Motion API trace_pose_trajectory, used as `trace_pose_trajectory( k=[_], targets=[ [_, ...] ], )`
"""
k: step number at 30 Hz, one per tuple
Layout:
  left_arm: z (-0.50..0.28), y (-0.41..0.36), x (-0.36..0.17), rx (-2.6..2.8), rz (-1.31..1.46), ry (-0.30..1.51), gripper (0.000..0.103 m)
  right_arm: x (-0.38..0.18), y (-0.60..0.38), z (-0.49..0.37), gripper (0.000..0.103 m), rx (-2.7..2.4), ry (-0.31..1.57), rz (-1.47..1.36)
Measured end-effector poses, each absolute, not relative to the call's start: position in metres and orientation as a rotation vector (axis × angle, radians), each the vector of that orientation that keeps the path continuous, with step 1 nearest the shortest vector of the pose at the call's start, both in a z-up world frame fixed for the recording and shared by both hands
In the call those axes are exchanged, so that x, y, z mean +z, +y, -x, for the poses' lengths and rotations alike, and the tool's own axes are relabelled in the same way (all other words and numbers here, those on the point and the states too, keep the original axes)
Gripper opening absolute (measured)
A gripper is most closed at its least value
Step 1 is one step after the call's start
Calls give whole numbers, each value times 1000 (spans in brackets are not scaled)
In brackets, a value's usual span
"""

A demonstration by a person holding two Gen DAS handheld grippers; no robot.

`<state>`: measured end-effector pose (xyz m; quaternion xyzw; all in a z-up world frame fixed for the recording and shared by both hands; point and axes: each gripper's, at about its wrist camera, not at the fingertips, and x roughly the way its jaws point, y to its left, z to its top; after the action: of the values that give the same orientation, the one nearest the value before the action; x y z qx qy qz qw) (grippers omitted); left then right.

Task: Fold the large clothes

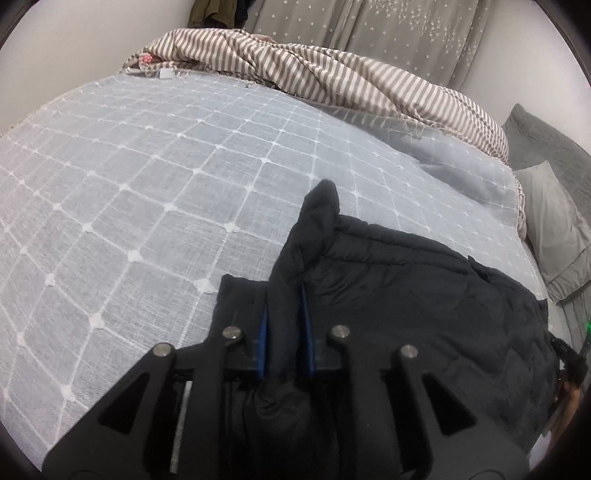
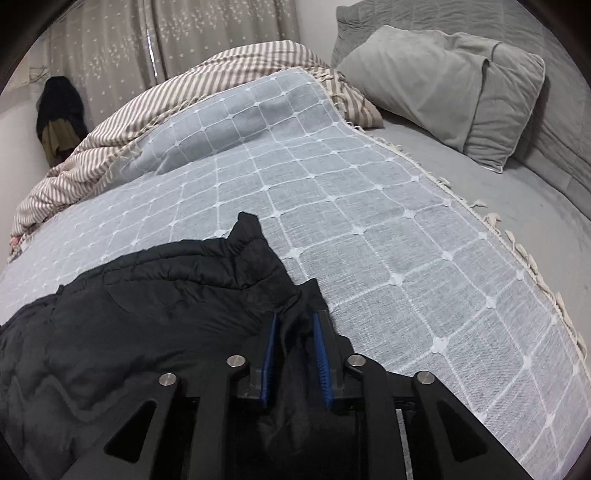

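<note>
A black quilted jacket (image 1: 424, 295) lies on a light blue checked bedspread (image 1: 147, 184). My left gripper (image 1: 284, 295) is shut on a fold of the jacket's left edge, which sticks up past the blue pads (image 1: 263, 332). In the right wrist view the jacket (image 2: 129, 314) spreads to the left. My right gripper (image 2: 295, 317) is shut on a bunch of its right edge between blue pads (image 2: 320, 350). Both grips are held just above the bedspread (image 2: 369, 221).
A striped brown and white blanket (image 1: 314, 70) is bunched at the far side of the bed. Grey pillows (image 2: 461, 85) lie by a grey headboard on the right. Star-patterned curtains (image 1: 369, 29) hang behind. Dark clothes (image 2: 59, 110) hang by the wall.
</note>
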<state>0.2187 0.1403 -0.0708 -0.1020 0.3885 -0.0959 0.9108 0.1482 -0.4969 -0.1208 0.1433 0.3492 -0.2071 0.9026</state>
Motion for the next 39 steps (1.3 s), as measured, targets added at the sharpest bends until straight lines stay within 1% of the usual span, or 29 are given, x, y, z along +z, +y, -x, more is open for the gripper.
trace_pose_trajectory(
  k=[1,3,5,7,9,10,11,13,17,19,21,26,30,31,33,35,37,39],
  targets=[
    [-217,140,-67,-194,201,786,17,-116,-497,-145,25,-441,715,-293],
    [-209,136,-55,-196,174,749,24,-105,-493,-140,25,-459,698,-278],
    [-202,130,-40,-212,153,705,46,-92,-487,-135,27,-464,665,-258],
    [-196,122,-25,-244,136,662,57,-77,-478,-133,31,-451,630,-240],
    [-195,111,-17,-282,116,648,64,-64,-462,-132,40,-418,594,-210],
    [-195,105,-15,-302,104,650,70,-59,-450,-133,54,-389,581,-189],
    [-196,99,-15,-321,94,656,77,-57,-442,-134,62,-362,574,-175],
    [-202,88,-20,-355,75,679,80,-57,-426,-137,63,-284,571,-155],
    [-223,80,-50,-372,87,797,80,-82,-410,-155,63,-215,666,-107],
    [-235,86,-71,-333,91,858,80,-101,-420,-162,63,-227,730,-121],
    [-242,97,-86,-300,96,887,80,-113,-440,-159,63,-238,747,-184],
    [-248,126,-89,-161,90,897,80,-123,-490,-140,63,-373,766,-296],
    [-232,150,-80,-155,174,904,80,-114,-513,-119,63,-435,766,-417],
    [-225,153,-77,-155,181,903,82,-109,-514,-114,63,-433,759,-438],
    [-213,155,-71,-167,195,906,87,-97,-511,-105,64,-432,743,-437],
    [-199,155,-65,-181,209,911,95,-86,-501,-99,70,-418,735,-417],
    [-182,152,-56,-203,220,918,100,-76,-488,-94,74,-401,731,-403],
    [-168,149,-50,-226,225,925,102,-68,-475,-89,77,-377,727,-395]
  ],
)
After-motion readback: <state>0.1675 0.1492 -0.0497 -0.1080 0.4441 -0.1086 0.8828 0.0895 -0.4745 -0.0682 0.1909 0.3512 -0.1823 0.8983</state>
